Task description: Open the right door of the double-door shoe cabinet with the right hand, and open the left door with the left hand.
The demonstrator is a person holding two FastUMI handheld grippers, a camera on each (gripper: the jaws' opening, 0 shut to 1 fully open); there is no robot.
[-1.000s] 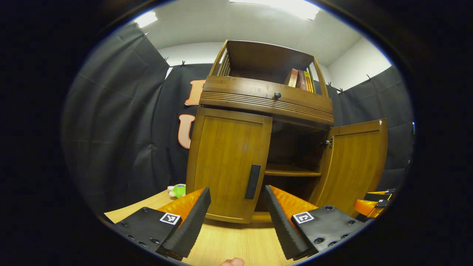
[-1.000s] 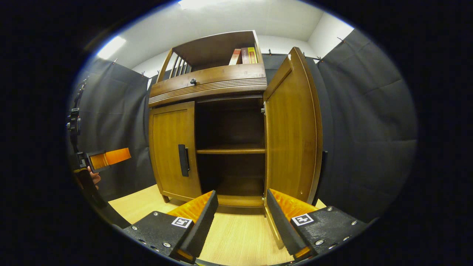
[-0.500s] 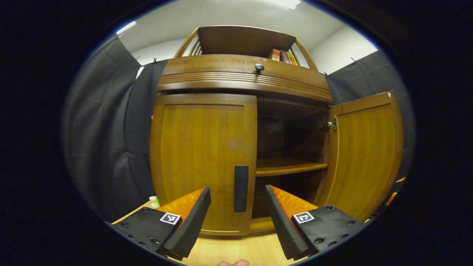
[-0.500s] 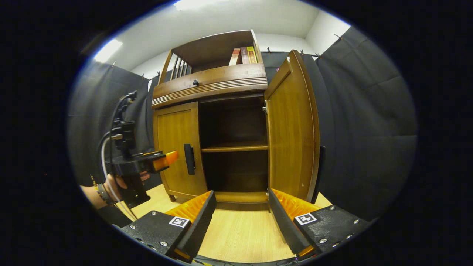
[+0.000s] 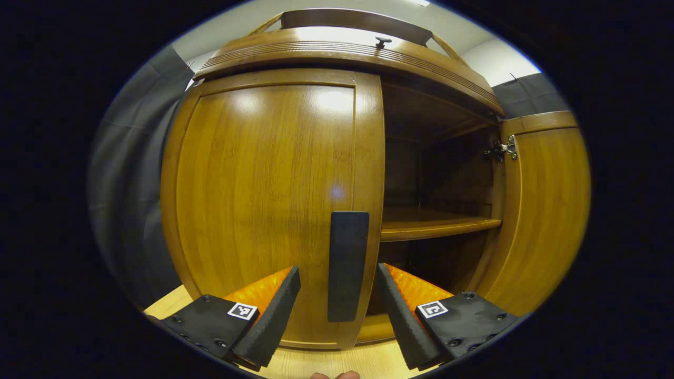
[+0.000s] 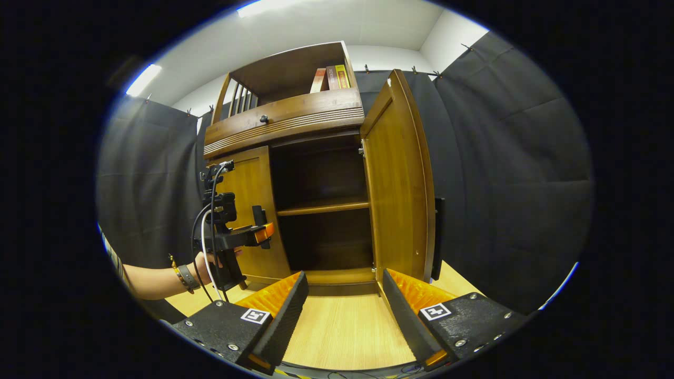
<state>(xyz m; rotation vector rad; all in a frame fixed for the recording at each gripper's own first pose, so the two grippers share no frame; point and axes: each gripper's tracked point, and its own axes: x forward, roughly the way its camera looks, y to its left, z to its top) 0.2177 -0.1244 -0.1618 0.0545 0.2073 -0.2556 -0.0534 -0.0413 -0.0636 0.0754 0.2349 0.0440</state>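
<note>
The left gripper [image 5: 337, 310] has its fingers spread to either side of the dark flat handle [image 5: 347, 266] on the left door [image 5: 263, 184], not touching it. That door is shut, of smooth, glossy wood grain with a framed panel. The right gripper [image 6: 342, 316] hangs with fingers spread, holding nothing, over the pale wooden counter [image 6: 342, 331] before the shoe cabinet [image 6: 287, 118]. The right door [image 6: 397, 184] stands swung wide, its edge clear of the fingers, baring a dark interior with one shelf [image 6: 321, 206]. Books [image 6: 329, 78] stand on top; their spines are unreadable.
</note>
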